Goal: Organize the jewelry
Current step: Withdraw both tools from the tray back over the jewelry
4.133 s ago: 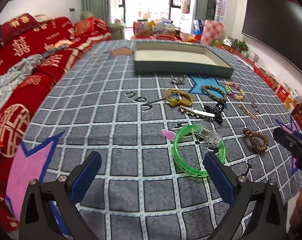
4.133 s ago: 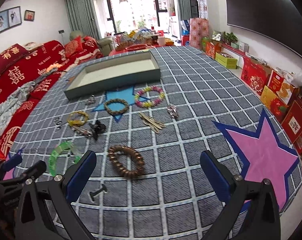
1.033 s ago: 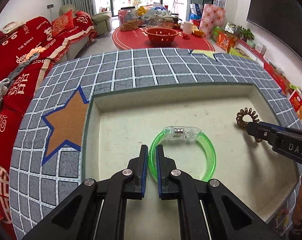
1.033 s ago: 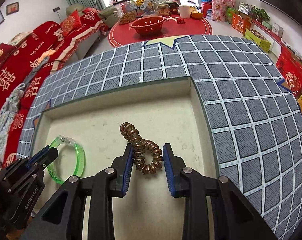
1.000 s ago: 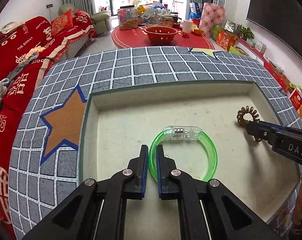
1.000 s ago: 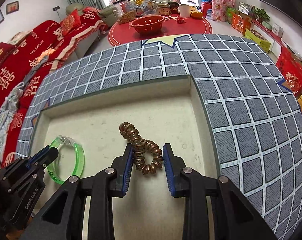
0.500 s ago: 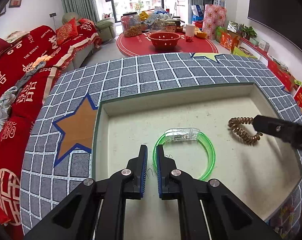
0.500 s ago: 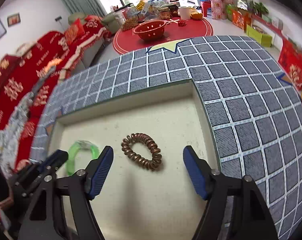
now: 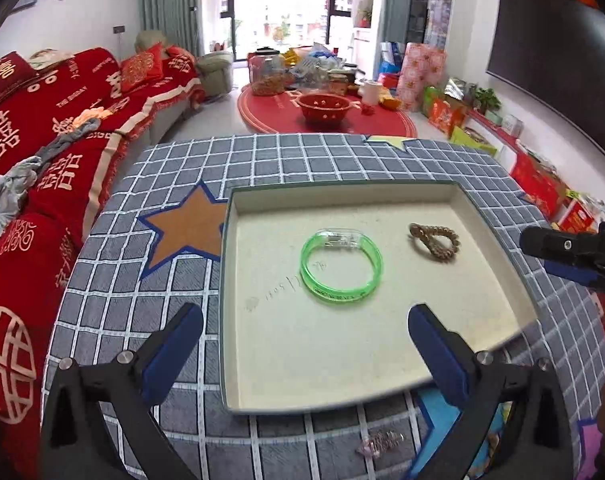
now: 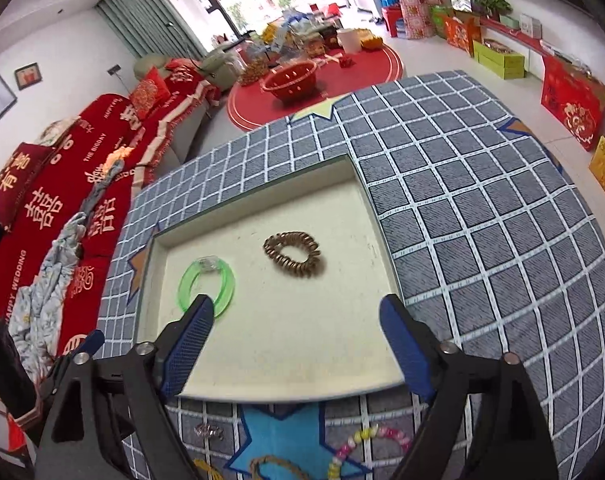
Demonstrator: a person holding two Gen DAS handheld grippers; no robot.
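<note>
A green translucent bangle (image 9: 339, 297) (image 10: 229, 280) and a brown coil hair tie (image 9: 442, 250) (image 10: 298, 270) lie flat on the cream floor of the shallow tray (image 9: 342, 352) (image 10: 302, 340), apart from each other. My left gripper (image 9: 304, 316) hovers above the tray's near half; its jaws are opening wide with nothing between them, and the bangle lies free beyond the tips. My right gripper (image 10: 296, 306) is also opening over the tray's near edge, empty, with the hair tie lying ahead of it. Its tip (image 9: 570, 248) shows at the right of the left wrist view.
Loose jewelry lies on the checked tablecloth in front of the tray: a pastel bead bracelet (image 10: 366, 444), a brown bead bracelet (image 10: 274, 464), a small silver piece (image 10: 208, 432) and a small clip (image 9: 378, 440). A red sofa (image 9: 42, 128) runs along the left.
Both grippers have opened, letting go of the bangle and the hair tie, which now rest in the tray. Both have drawn back and up from the tray.
</note>
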